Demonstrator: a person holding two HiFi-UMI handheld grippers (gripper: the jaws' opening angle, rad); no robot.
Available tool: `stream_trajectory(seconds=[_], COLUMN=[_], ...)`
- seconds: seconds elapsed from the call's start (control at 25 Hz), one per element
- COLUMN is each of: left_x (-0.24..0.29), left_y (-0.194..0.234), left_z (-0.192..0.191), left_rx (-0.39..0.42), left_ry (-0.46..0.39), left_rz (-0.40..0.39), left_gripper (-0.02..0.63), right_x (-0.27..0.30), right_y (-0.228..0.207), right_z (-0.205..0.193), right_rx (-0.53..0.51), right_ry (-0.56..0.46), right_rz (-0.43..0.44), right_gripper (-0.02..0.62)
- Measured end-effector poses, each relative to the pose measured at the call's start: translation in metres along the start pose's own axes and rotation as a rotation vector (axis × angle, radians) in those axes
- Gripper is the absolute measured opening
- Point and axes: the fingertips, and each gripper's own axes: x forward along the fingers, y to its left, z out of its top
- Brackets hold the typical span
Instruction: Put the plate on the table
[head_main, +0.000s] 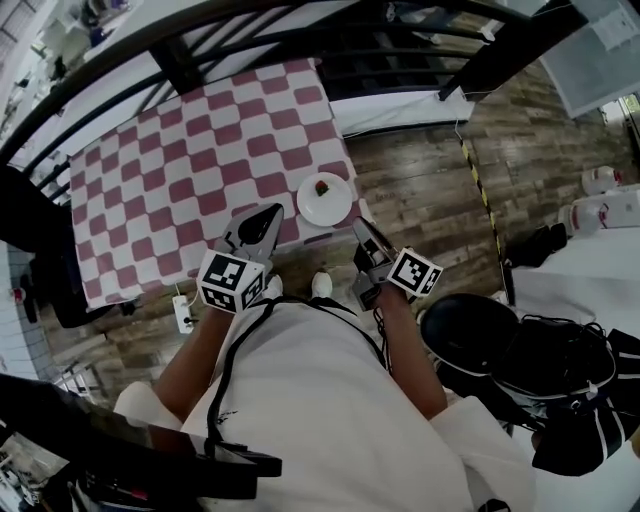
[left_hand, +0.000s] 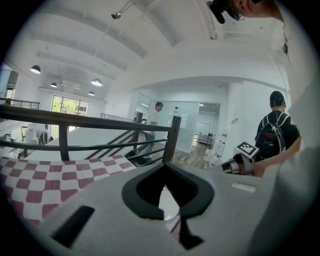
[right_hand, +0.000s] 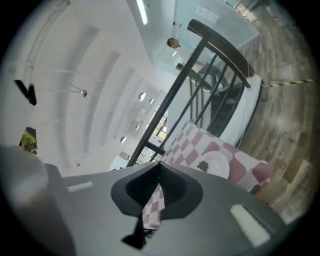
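Wooden flooring (head_main: 430, 190) is showing around a table (head_main: 180, 160) that is wearing a pink-and-white checked cloth, with a dark railing (head_main: 200, 40) running along its far side. A white plate (head_main: 325, 200) is sitting on the table at its near edge, carrying a small red-and-green piece of food (head_main: 321, 187), and neither tool is touching it. The left hand-held gripper (head_main: 272, 212) and the right hand-held gripper (head_main: 360, 225) are hovering near that edge, one on either side of the plate, each with its jaws pressing together on nothing.
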Motion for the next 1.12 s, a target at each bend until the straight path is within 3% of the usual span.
stream_trajectory(seconds=[0.16,0.52,1.12], left_x=[-0.008,-0.028,-0.04], left_y=[-0.004,-0.009,-0.025], left_z=[0.012,0.022,0.015], left_rx=[0.01,0.016,0.014], left_ry=[-0.017,-0.044,-0.049], left_rz=[0.004,0.011,0.003], left_gripper=[0.008,0.008,0.007], right_x=[-0.016,-0.042,-0.058], right_y=[0.022,0.066,0.081], right_z=[0.016,0.029,0.022], right_rx=[-0.117,-0.213,-0.277], right_ry=[-0.026,-0.092,-0.102], right_rz=[0.017,0.075,0.091], right_gripper=[0.006,0.006,0.005])
